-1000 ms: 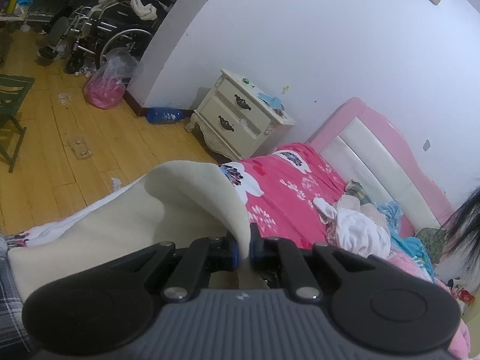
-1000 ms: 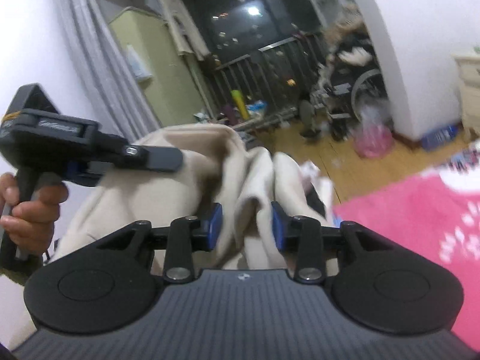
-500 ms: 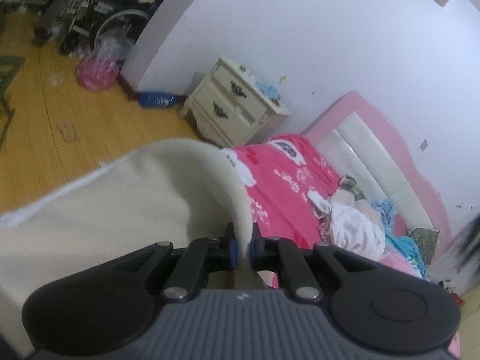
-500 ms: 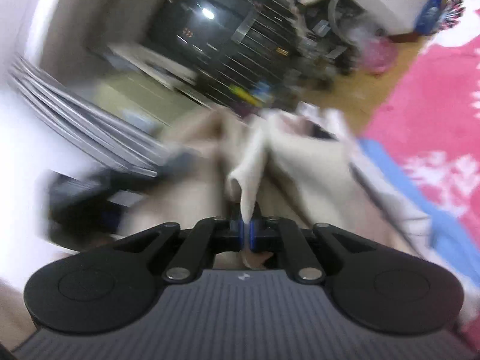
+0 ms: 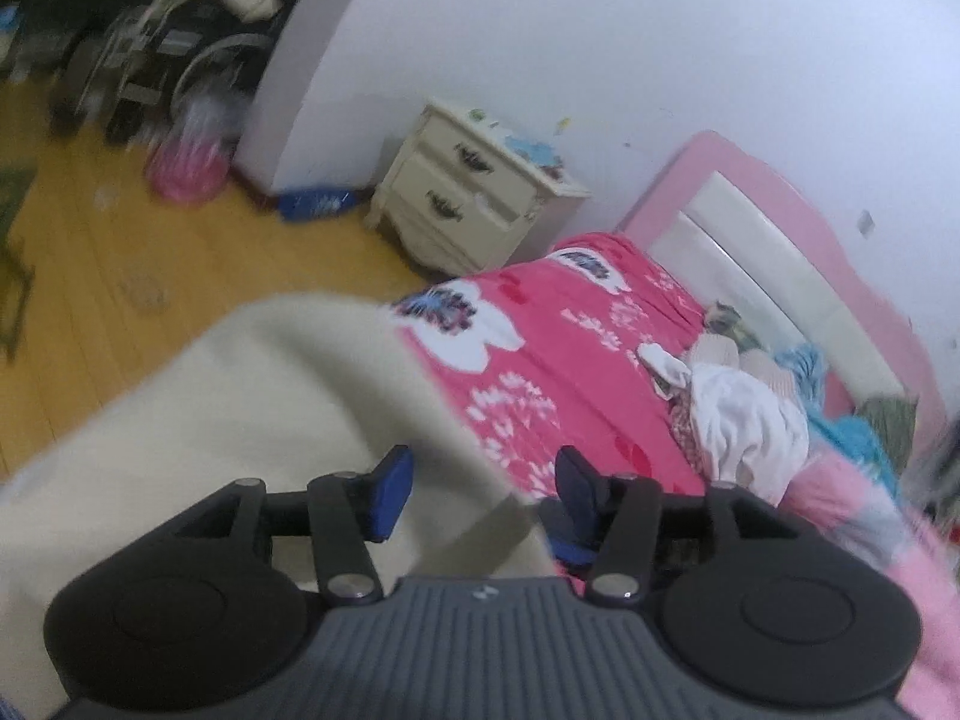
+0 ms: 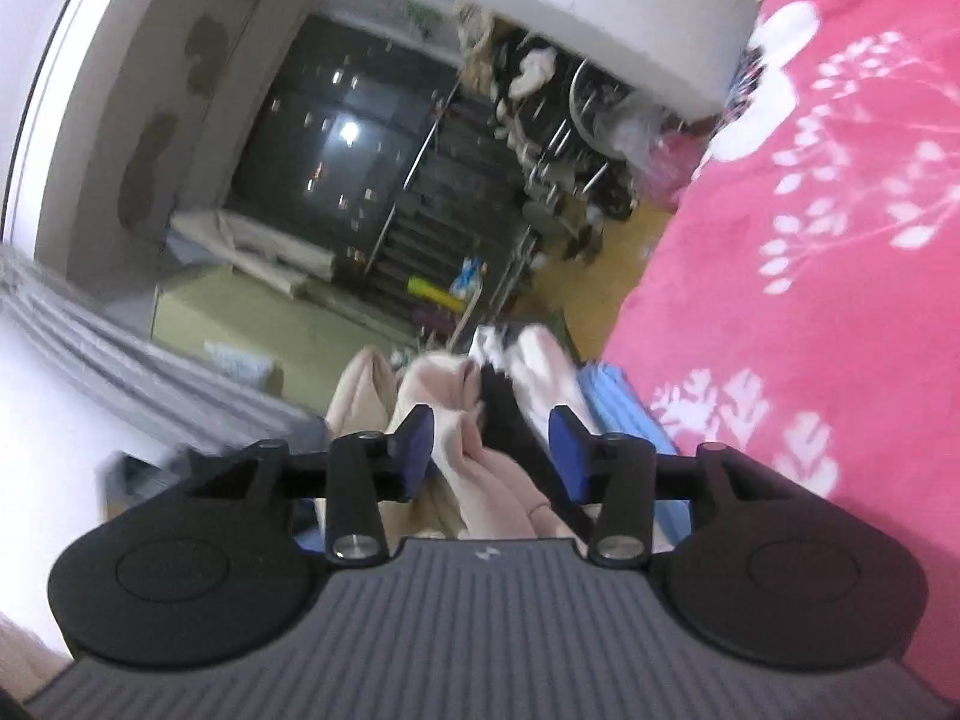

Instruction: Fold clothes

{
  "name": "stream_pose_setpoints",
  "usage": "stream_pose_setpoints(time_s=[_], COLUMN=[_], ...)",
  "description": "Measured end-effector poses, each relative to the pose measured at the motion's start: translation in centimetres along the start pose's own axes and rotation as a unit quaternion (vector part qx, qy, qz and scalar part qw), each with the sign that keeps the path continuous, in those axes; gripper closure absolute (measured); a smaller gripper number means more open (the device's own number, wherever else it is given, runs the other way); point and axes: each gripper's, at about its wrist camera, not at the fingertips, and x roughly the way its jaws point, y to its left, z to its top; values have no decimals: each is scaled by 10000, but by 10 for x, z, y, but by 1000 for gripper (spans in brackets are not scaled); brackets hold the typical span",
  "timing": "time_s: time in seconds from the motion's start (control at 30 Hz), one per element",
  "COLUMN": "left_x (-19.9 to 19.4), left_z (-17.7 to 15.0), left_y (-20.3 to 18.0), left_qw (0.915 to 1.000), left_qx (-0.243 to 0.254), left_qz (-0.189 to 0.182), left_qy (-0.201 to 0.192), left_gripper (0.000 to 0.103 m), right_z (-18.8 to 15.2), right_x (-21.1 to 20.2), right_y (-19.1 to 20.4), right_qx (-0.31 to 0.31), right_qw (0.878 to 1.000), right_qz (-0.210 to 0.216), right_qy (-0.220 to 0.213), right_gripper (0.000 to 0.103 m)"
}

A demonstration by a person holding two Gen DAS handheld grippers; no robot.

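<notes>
1. Left wrist view: your left claw (image 5: 483, 489) is opening, its pads clear of the cream garment (image 5: 252, 420) lying under it on the pink bed (image 5: 576, 360).
2. Right wrist view: your right claw (image 6: 489, 450) is opening too, with bunched cream cloth (image 6: 474, 456) loose between its fingers.

White wall (image 5: 600, 60), wooden floor (image 5: 120, 252), cream nightstand (image 5: 468, 198), pink headboard (image 5: 780, 222).

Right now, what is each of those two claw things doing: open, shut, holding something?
Left gripper: fingers opening, cream garment between them, no longer pinched.
Right gripper: fingers opening, the garment loose between them.
</notes>
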Motion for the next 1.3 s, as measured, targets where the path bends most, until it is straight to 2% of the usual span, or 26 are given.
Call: stream_pose_setpoints(time_s=[0.1,0.13,0.17,0.23,0.33,0.4,0.47,0.57,0.67,0.73,0.8,0.83,0.9,1.03,1.1,1.17,1.23,1.3], left_x=[0,2,5,7,10,15,21,34,47,59,67,70,71,73,74,74,70,65], left_z=[8,11,13,17,23,27,30,31,31,30,28,28,28,27,28,30,32,35], left_y=[-16,-20,-22,-23,-23,-21,-20,-22,-29,-37,-43,-45,-47,-51,-49,-48,-46,-45], left_qw=[9997,9994,9993,9988,9975,9961,9945,9903,9831,9728,9620,9567,9529,9466,9464,9490,9550,9608], left_qx=[248,304,310,334,347,313,313,427,690,1008,1324,1448,1524,1691,1681,1593,1502,1410], left_qz=[39,59,96,241,481,656,798,1076,1394,1737,2026,2149,2230,2325,2325,2291,2153,2012], left_qy=[72,127,184,271,391,492,600,768,962,1154,1267,1327,1382,1458,1484,1468,1378,1286], left_gripper=[46,46,46,47,47,47,47,47,48,58,76,79,84,85,85,84,79,76], right_z=[-4,-7,-11,-24,-43,-51,-50,-49,-48,-53,-57,-57,-52,-30,-13,0,10,18], right_x=[21,25,26,23,17,16,17,14,12,12,9,10,5,-16,-23,-23,-19,-12], right_y=[8,13,22,45,76,89,96,98,99,99,103,104,99,66,44,25,12,0], right_qx=[-257,-411,-665,-1303,-2364,-2854,-3161,-3341,-3616,-3935,-4213,-4277,-4064,-2803,-2085,-1655,-1613,-1404], right_qw=[9993,9986,9971,9910,9714,9581,9483,9423,9320,9189,9063,9031,9132,9592,9763,9845,9859,9894], right_qz=[50,57,68,75,-139,-238,-277,-209,-213,-217,-227,-233,-129,325,500,457,231,201], right_qy=[251,327,355,306,181,99,34,-34,-123,-189,-266,-295,-270,-190,-282,-351,-382,-320], right_gripper=[60,78,88,93,94,95,95,95,95,95,95,95,95,92,89,80,80,80])
